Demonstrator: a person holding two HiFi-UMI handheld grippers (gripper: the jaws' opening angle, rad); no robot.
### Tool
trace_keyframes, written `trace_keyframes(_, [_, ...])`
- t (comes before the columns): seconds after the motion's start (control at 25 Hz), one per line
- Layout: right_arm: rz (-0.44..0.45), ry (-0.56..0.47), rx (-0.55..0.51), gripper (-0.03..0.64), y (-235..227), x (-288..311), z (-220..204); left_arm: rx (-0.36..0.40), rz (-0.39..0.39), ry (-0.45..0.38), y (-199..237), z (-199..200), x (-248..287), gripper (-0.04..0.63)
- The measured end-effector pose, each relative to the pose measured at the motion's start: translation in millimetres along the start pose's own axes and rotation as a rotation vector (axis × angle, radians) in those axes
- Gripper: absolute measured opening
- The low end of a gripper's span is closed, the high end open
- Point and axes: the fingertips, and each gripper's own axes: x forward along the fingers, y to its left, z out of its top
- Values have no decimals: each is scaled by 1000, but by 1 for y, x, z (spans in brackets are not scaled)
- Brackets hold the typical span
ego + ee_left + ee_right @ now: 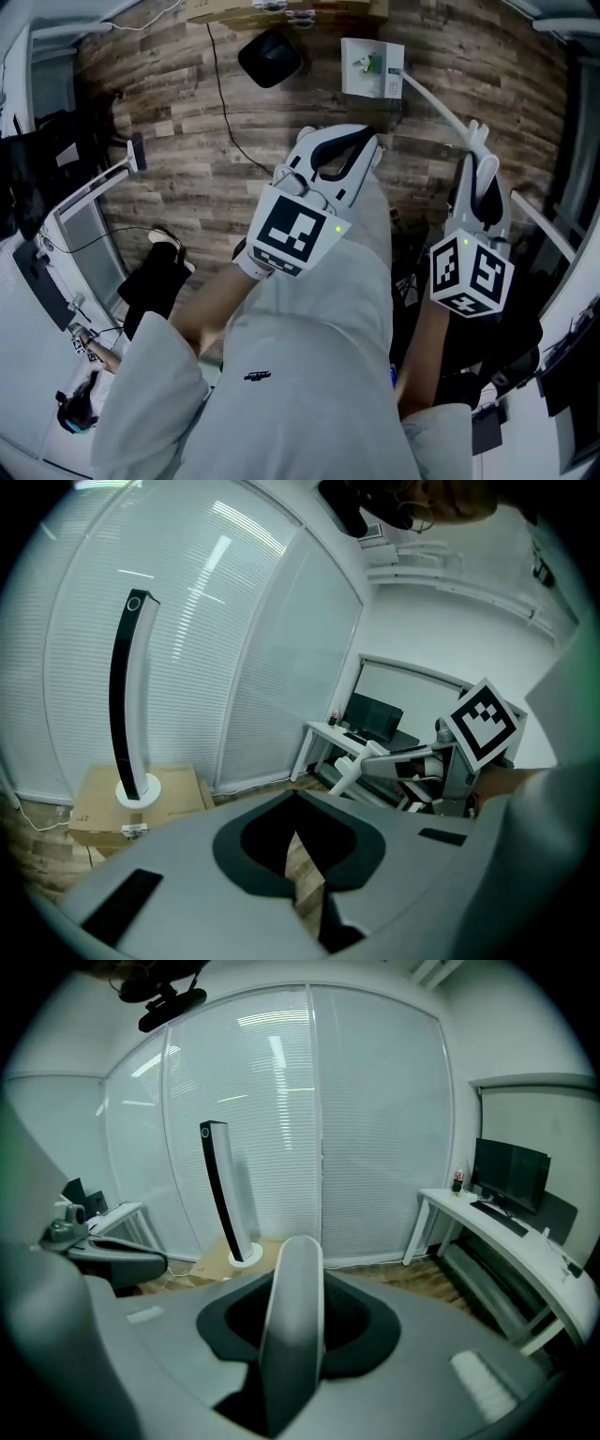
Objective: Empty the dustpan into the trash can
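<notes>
1. Dustpan: a white pan, seen against the wooden floor at the top of the head view; small greenish scraps are held in it.
2. Its long white handle is pinched by the right gripper.
3. Left gripper: the jaws are pressed together, empty.
4. A dark round object is seen near the pan; it cannot be told whether this is the trash can.

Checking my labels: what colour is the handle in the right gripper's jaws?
White handle, best seen in the right gripper view.
</notes>
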Motion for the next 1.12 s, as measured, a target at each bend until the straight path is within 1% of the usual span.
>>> trace_keyframes(0.16, [34,-20,-35,122,24,-9,19,-16,27,-15,9,2,-19,6])
trace_keyframes(0.44, [99,-56,-77,121,59,-21,46,-37,93,-79,26,12,-54,6])
trace_keyframes(0.76, [210,-101,-131,121,113,-12,83,-89,217,-143,72,17,-100,6])
trace_keyframes(0.96, [279,-103,-174,121,147,-8,92,-125,281,-175,89,13,-126,6])
trace_keyframes(1.12, [311,-109,-175,121,168,-5,98,-138,303,-188,99,10,-140,6])
